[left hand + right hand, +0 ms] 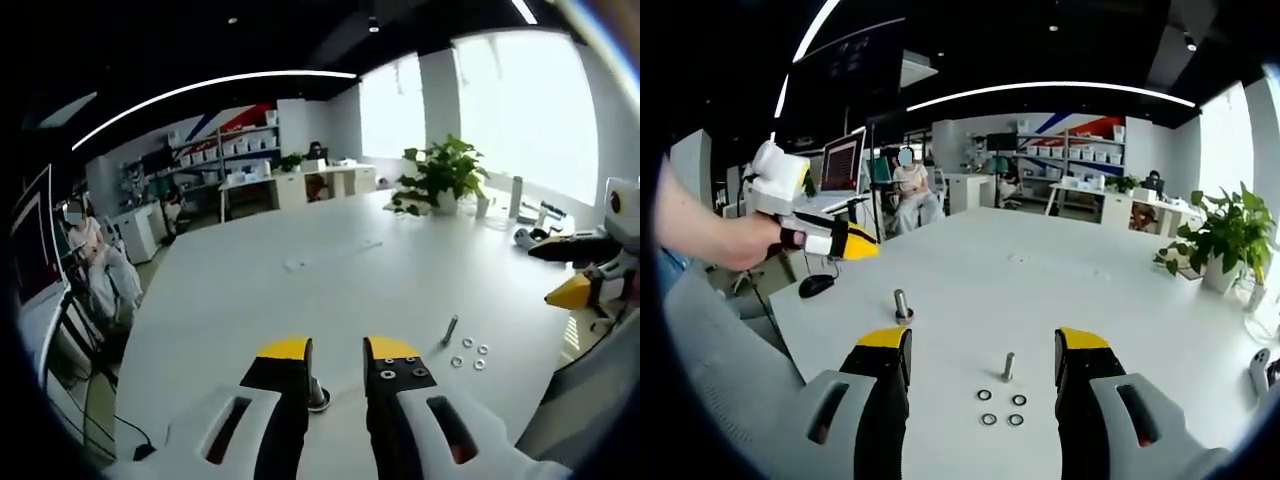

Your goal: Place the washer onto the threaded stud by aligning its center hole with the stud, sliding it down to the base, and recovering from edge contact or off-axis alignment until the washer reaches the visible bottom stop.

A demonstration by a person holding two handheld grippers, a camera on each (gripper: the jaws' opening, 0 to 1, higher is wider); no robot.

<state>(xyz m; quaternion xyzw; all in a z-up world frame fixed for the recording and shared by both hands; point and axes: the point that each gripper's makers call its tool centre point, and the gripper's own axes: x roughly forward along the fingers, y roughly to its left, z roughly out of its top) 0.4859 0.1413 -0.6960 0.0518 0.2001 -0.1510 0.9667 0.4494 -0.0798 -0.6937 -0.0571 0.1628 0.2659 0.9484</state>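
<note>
You are working over a wide white desk (1040, 270) in an open office, with a potted plant (440, 172) at its far edge near the windows.

Your right gripper (983, 352) hangs low over the desk with its yellow-tipped jaws spread wide and nothing between them. In the left gripper view, it comes in from the right edge (560, 270).

Your left gripper (336, 360) also has its jaws apart and holds nothing. In the right gripper view, you can see it at the left (855, 245), held in your hand (735, 240) above the desk's near corner.

A short upright stud on a round base (902, 305) stands on the desk, just beyond the right gripper's left jaw; in the left gripper view, it sits between the left gripper's jaws (317, 397).

A bolt (1008, 366) stands between the right gripper's jaws, and four washers (1001, 408) lie flat on the desk just beside it, in a loose square.
</note>
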